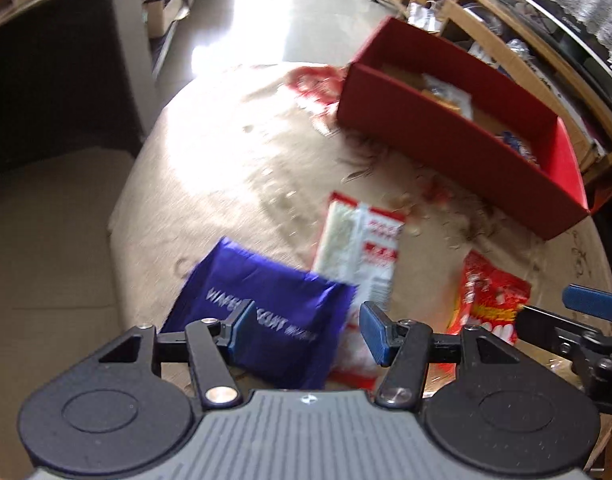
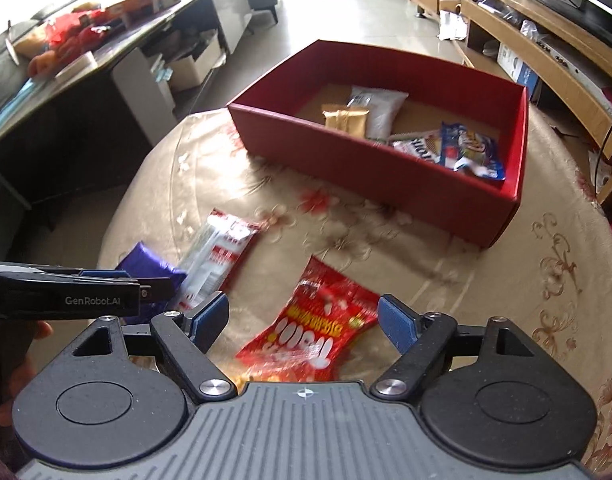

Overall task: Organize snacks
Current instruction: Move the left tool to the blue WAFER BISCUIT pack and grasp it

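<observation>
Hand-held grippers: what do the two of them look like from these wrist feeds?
Both match. The left hand-held gripper and the right hand-held gripper have black linkage arms with silver pivot screws, blue ribbed fingertip pads, round black housings and a grey ribbed body. The left one's side reads "GenRobot.AI" in the right wrist view. No cables show.

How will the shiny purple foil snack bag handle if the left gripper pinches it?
The shiny purple foil snack bag looks creased, so probably floppy. Its glossy film may slip between the left gripper pads. Likely light: it lies flat.

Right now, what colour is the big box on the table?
The box is red outside and in, with a brown cardboard floor; the right wrist view shows it best.
</observation>
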### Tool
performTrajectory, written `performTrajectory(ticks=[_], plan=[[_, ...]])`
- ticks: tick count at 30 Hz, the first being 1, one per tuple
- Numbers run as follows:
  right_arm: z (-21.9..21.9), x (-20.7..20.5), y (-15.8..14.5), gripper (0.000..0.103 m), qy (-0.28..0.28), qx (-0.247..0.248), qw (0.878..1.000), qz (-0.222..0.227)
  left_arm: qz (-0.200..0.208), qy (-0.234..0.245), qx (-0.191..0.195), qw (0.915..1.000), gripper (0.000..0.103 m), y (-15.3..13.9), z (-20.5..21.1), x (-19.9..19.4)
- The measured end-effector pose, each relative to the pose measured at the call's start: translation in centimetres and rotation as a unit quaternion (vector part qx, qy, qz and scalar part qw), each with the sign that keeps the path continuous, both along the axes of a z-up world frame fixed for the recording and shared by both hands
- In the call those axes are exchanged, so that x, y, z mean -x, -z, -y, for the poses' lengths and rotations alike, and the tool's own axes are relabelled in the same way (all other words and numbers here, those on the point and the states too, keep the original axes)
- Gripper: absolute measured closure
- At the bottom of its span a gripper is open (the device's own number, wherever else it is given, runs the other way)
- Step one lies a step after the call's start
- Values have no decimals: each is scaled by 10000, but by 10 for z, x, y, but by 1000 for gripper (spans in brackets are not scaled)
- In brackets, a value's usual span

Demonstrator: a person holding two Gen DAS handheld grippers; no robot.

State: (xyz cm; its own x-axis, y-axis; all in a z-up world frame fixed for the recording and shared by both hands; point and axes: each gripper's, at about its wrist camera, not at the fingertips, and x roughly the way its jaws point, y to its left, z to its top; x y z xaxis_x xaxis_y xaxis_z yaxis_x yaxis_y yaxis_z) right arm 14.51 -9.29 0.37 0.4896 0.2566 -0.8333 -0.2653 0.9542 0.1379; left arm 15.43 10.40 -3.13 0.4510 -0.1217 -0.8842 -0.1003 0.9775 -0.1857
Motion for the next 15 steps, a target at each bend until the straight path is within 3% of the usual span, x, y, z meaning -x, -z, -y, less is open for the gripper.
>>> performTrajectory(ticks=[5,9,15], plan=[[-5,2,3,17,-51,-31,10000,-43,-210,-364,448,9981,44,5,-17,8],[-8,2,2,16,-116,-117,9998,-63,-83,-299,38,9995,41,5,-12,-2],[-7,2,5,16,-152,-84,9998,-133,-66,-492,267,9984,37,1,-27,0]])
